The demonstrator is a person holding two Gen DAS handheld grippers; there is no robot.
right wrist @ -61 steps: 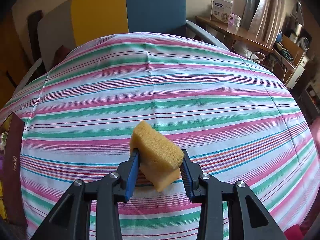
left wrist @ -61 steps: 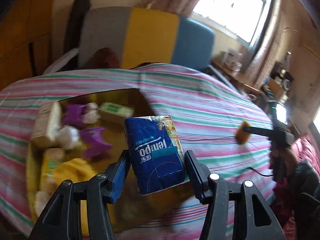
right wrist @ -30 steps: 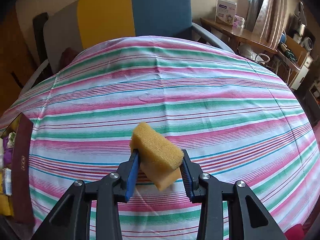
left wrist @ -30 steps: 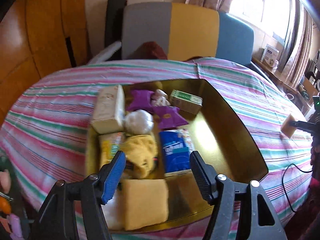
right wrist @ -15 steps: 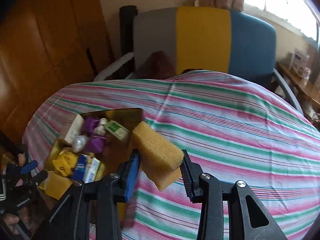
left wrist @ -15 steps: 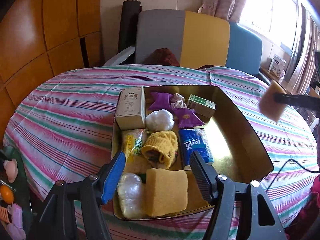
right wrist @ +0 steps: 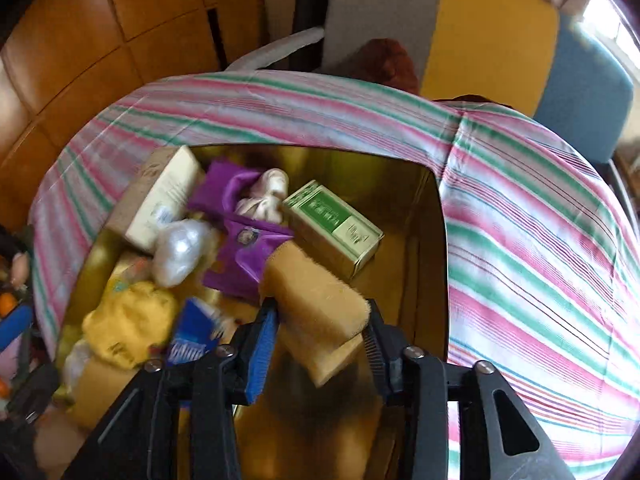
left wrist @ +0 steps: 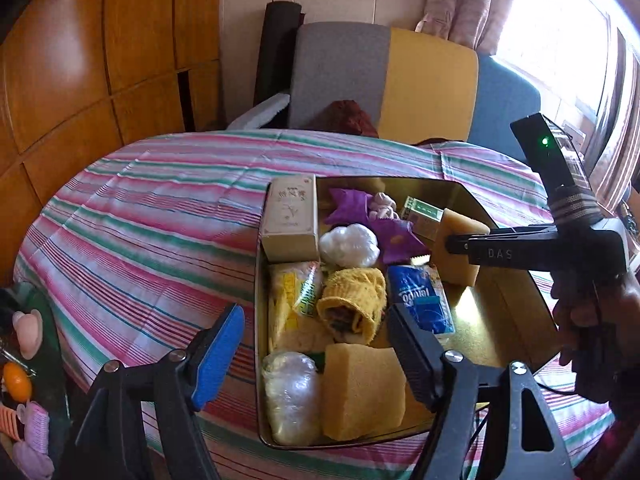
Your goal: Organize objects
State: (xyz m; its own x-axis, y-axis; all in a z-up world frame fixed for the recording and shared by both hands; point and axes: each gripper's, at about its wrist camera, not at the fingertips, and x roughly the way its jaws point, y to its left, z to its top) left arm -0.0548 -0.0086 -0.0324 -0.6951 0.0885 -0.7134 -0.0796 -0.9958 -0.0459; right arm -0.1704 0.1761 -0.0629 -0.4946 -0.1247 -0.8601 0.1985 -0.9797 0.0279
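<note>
A gold tray [left wrist: 516, 308] [right wrist: 434, 248] on the striped table holds several items: a blue Tempo tissue pack [left wrist: 420, 300], a beige box [left wrist: 290, 216], a green box [right wrist: 334, 226], purple pouches [right wrist: 248, 248], a yellow cloth [left wrist: 352, 308] and a large sponge [left wrist: 362, 392]. My right gripper [right wrist: 318, 326] is shut on a yellow sponge [right wrist: 316, 300] and holds it above the tray's right part; it also shows in the left wrist view [left wrist: 460, 248]. My left gripper [left wrist: 316, 344] is open and empty above the tray's near end.
The striped tablecloth [left wrist: 152, 216] covers a round table. A grey, yellow and blue chair [left wrist: 384, 80] stands behind it. Small toys and clips [left wrist: 24, 400] lie at the lower left, off the table. Wood panels line the left wall.
My left gripper let go of the Tempo pack into the tray and drew back, open. My right gripper carried the sponge left from the bare tablecloth to above the tray.
</note>
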